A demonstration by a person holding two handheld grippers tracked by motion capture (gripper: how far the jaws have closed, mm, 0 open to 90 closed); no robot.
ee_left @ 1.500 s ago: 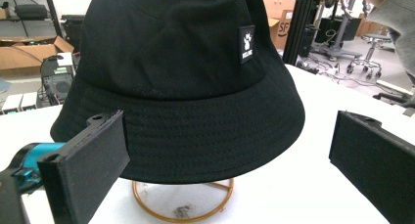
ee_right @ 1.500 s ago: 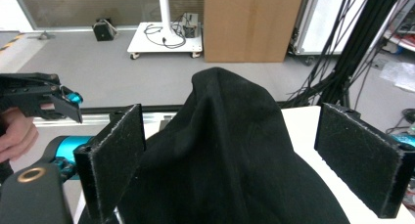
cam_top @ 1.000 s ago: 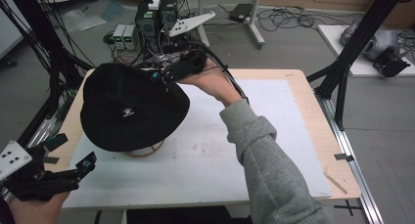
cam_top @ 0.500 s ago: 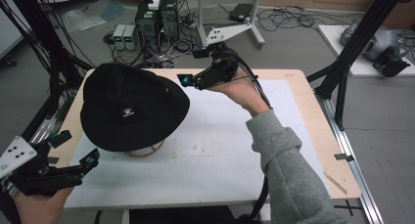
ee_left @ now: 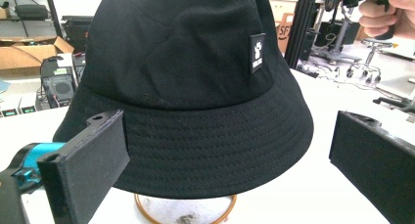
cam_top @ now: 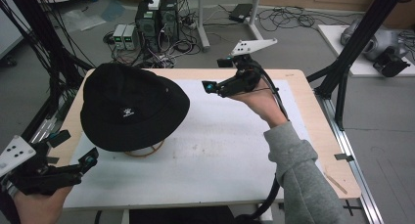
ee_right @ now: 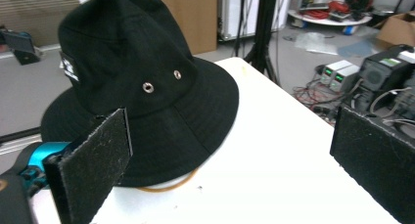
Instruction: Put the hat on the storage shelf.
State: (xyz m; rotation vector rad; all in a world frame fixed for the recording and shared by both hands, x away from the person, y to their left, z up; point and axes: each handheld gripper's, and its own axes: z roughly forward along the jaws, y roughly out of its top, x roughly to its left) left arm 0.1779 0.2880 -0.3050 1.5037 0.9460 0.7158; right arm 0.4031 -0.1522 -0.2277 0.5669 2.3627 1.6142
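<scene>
1. Left hand-held gripper [cam_top: 90, 159] waits at the near left corner of the bench [cam_top: 235, 155], jaws spread wide and holding nothing. It points at the near brim of the hat [cam_top: 132, 106] from just short of it.
2. Going by the wide jaws, the next move looks like a grip on the brim. I would bring one jaw under the edge and one over it, and close on the cloth alone, clear of the ring below.
3. That wooden ring [cam_top: 145, 150] shows under the near brim, so the hat seems to sit raised on a stand at the left of the bench.
4. Being round, the hat has no long axis across the bench. Its crown points straight up and its brim slopes down all round. Its small white-on-black label [ee_left: 257, 53] faces the near edge, toward the left hand-held gripper.
5. Right hand-held gripper [cam_top: 209, 86] hangs above the far middle of the bench, jaws also apart and empty, aimed at the side of the hat with the two metal eyelets [ee_right: 147, 87].
</scene>
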